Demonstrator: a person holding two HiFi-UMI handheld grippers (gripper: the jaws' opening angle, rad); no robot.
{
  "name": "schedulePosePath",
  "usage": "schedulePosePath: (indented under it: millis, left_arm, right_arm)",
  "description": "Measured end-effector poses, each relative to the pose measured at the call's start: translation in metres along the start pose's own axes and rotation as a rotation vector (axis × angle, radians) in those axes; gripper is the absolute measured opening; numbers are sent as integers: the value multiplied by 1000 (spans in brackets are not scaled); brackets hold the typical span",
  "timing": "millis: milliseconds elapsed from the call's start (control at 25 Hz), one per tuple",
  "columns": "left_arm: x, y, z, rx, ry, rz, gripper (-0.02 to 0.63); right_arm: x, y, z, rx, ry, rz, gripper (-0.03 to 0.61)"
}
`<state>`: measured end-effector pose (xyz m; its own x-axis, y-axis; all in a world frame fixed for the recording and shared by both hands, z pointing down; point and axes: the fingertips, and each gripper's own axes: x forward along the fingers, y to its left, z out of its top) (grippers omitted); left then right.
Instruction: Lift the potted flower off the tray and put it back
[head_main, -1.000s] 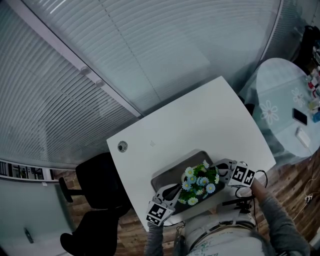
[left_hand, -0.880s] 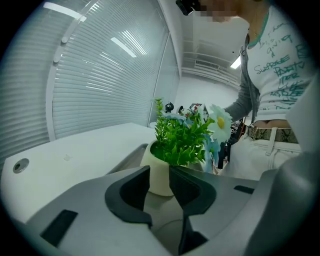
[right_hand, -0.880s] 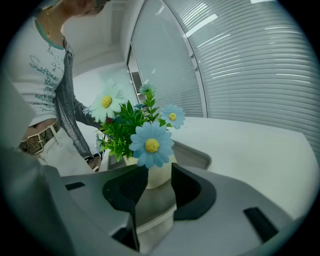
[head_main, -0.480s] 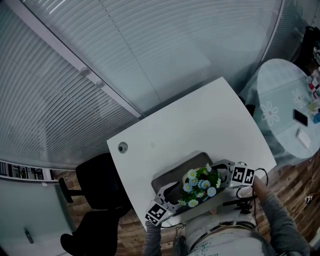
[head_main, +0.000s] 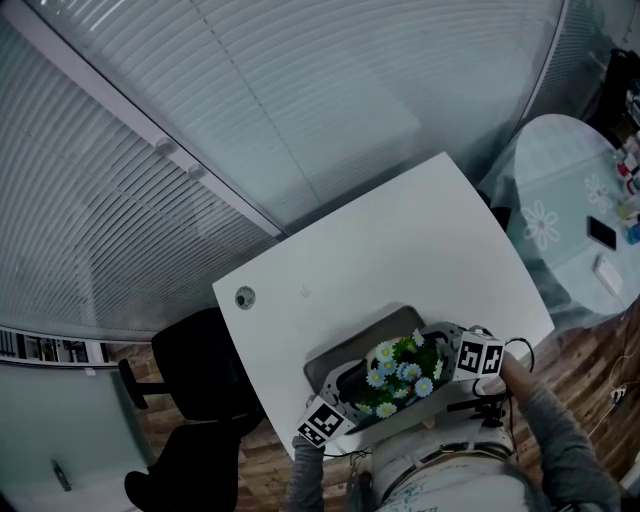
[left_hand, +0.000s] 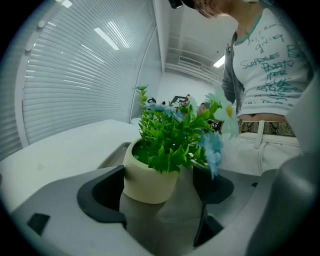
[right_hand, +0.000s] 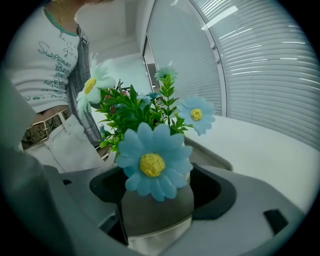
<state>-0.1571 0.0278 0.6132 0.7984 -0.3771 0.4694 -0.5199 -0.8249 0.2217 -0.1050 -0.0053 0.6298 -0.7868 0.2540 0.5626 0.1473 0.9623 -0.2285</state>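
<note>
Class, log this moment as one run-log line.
phase: release | potted flower: standing on tray | left gripper: just opened, potted flower between jaws | right gripper: just opened, potted flower between jaws

three cameras, one shared middle

head view looks steeply down from high over the table (head_main: 400, 240); left gripper view sits low and close beside the flower (left_hand: 170, 135); right gripper view faces it from the opposite side, equally near; all three share flower and tray (head_main: 345, 345)

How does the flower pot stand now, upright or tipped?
Upright: the cream pot sits flat on the grey tray, its mouth facing up.
</note>
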Motion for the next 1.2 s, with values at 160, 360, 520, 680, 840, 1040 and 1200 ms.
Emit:
schedulePosePath:
  millis: [160, 360, 520, 680, 840, 1040, 1200]
  left_arm:
    - [3, 5, -1, 11, -1, 7, 422]
    - [9, 8, -1, 26, 9, 1, 431]
    - [13, 12, -1, 41, 19, 12, 434]
    - [16, 15, -2, 62, 39, 30, 434]
    - [23, 18, -4, 79, 62, 46, 434]
    - [24, 18, -4, 85, 62, 39, 434]
    - [24, 18, -4, 83, 49, 54, 433]
  right_arm:
    - [6, 2, 1, -11, 4, 6, 350]
    - [10, 1, 0, -15, 7, 1, 353]
    - [13, 0, 2, -17, -7, -15, 357]
    - [14, -1, 4, -11, -23, -22, 357]
    - [14, -1, 3, -19, -28, -38, 357]
    - [14, -1, 2, -29, -25, -48, 357]
    - [14, -1, 2, -27, -21, -46, 357]
